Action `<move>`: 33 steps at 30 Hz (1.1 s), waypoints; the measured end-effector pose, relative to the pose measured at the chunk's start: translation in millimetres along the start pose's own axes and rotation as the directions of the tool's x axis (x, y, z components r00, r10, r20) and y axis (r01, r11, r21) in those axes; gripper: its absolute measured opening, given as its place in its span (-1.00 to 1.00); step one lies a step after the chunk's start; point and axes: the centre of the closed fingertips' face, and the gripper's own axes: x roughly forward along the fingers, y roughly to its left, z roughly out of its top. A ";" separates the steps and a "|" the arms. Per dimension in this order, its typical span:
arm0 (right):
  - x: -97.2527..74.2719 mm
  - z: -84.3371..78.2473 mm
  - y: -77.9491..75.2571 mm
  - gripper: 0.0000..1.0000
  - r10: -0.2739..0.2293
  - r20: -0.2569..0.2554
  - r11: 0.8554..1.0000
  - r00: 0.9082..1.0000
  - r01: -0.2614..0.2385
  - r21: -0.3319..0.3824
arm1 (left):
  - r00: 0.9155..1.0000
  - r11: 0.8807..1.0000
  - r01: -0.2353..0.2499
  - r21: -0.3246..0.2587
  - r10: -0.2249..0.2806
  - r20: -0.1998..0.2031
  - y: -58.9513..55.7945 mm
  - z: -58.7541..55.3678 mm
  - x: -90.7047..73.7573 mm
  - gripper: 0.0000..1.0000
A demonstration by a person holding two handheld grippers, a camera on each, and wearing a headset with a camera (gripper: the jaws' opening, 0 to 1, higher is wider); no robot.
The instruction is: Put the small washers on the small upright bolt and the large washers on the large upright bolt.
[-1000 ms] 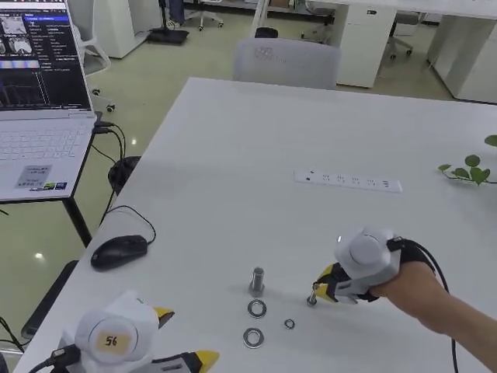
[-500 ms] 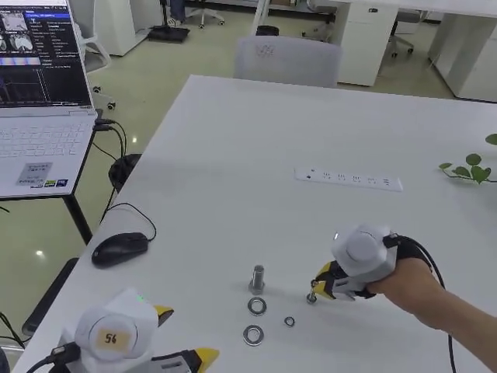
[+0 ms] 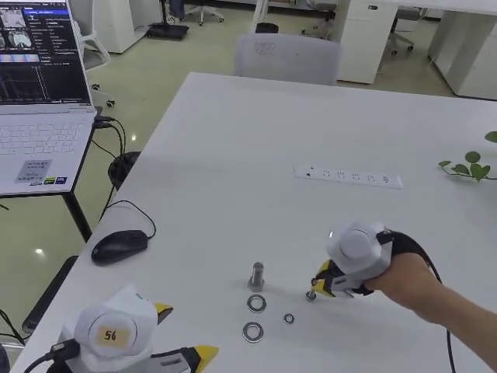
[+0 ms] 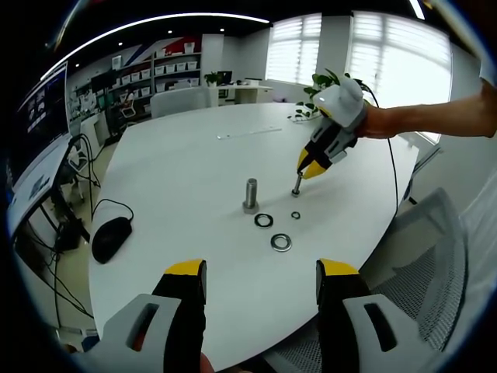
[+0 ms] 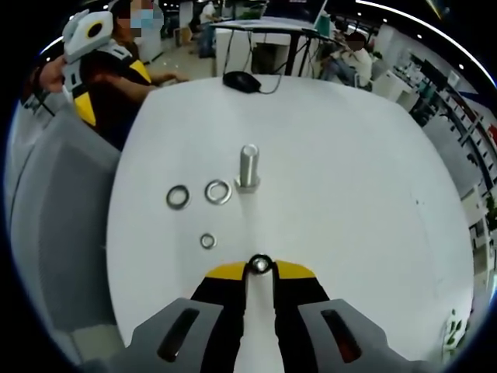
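Observation:
My right gripper (image 3: 317, 287) is shut on a small washer (image 5: 259, 265), right over the top of the small upright bolt (image 3: 311, 294). The large upright bolt (image 3: 257, 276) stands a little to its left. Two large washers (image 3: 256, 303) (image 3: 252, 332) lie flat in front of the large bolt. A loose small washer (image 3: 289, 318) lies between them and the small bolt. My left gripper (image 3: 185, 334) is open with nothing in it at the table's near left edge, well short of the parts. In its own view the left gripper (image 4: 262, 270) faces the bolts.
A black mouse (image 3: 119, 249) with its cable lies at the table's left edge. A white power strip (image 3: 348, 180) lies farther back, and a plant (image 3: 470, 169) is at the far right. A laptop (image 3: 31, 101) stands on a side stand to the left.

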 end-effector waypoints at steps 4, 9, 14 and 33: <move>2.0 0.2 -0.4 -0.73 0.003 -0.015 1.000 1.000 -0.003 -0.013 | 1.000 1.000 0.000 0.000 0.000 -0.001 -0.4 -0.3 0.2 0.13; 5.4 -1.2 1.1 -0.73 0.007 -0.038 0.999 0.999 -0.009 -0.035 | 1.000 1.000 -0.002 0.000 0.002 0.000 -0.1 -0.2 -0.3 0.13; 12.0 -3.5 0.4 -0.73 0.013 -0.049 0.999 0.999 -0.015 -0.037 | 1.000 1.000 -0.002 -0.002 0.002 0.001 -0.5 -0.3 -0.6 0.13; 38.0 -16.3 4.6 -0.71 0.031 -0.085 0.999 0.996 -0.032 -0.004 | 1.000 1.000 0.005 -0.005 -0.005 -0.002 -0.5 -0.6 2.5 0.12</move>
